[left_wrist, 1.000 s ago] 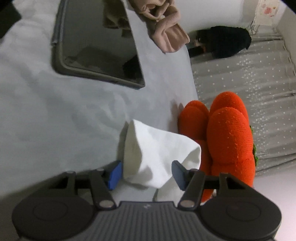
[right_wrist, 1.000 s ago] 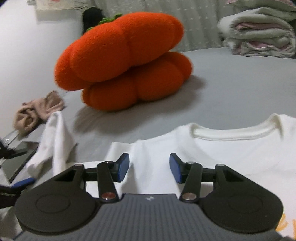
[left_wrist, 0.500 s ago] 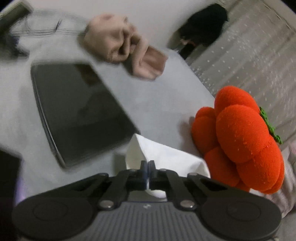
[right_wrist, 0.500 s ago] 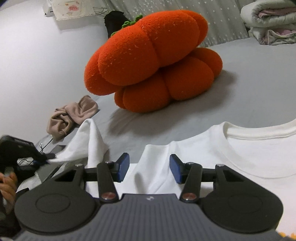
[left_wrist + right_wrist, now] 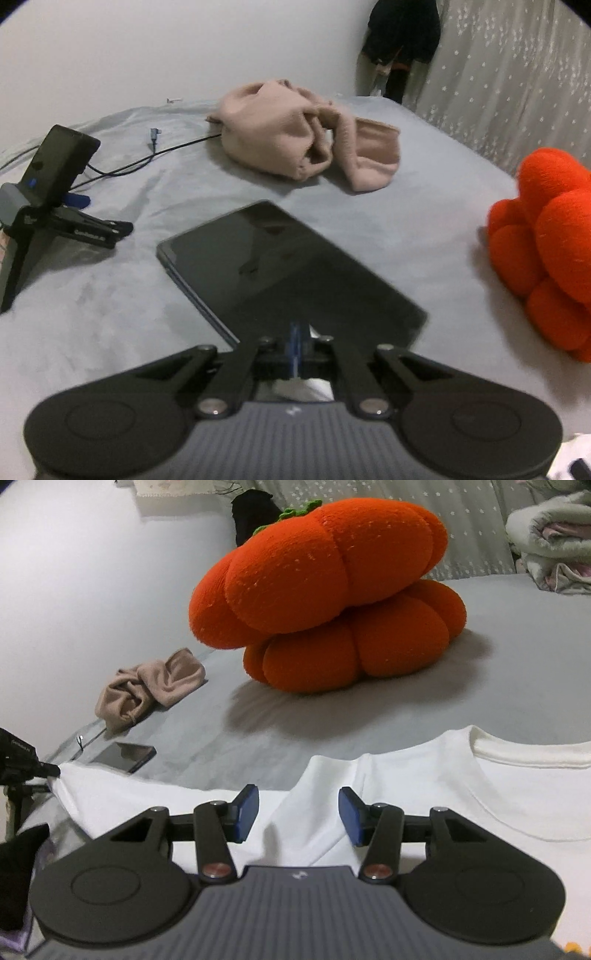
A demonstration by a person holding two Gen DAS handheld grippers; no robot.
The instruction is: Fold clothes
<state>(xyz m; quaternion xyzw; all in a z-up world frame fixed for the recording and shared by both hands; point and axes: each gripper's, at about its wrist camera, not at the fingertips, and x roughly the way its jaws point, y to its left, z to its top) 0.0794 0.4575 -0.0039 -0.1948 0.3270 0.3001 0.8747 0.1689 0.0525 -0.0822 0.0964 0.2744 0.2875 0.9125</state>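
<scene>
White cotton is what I am working with: one white T-shirt (image 5: 424,794) lies on the grey bed (image 5: 517,672), close to me at the near edge. Its round neck sits on the right in my right view, and one sleeve is pulled out long toward the left edge of the bed. The cloth has soft folds near the shoulder.

My left gripper (image 5: 297,341) has its fingers pressed together on a bit of the white cloth, which shows just behind the blue pads. My right gripper (image 5: 297,812) has its fingers apart, hanging over the shoulder of the shirt, and I cannot tell if they touch it.

I count one orange pumpkin pillow (image 5: 325,594) near the middle of the bed, one crumpled beige cloth (image 5: 306,133) by the wall side, one dark tablet (image 5: 288,269) lying flat, one small black stand (image 5: 48,206) near the left edge with one thin cable (image 5: 147,158) beside it, and one pile of folded blankets (image 5: 550,542) at the far right corner.
</scene>
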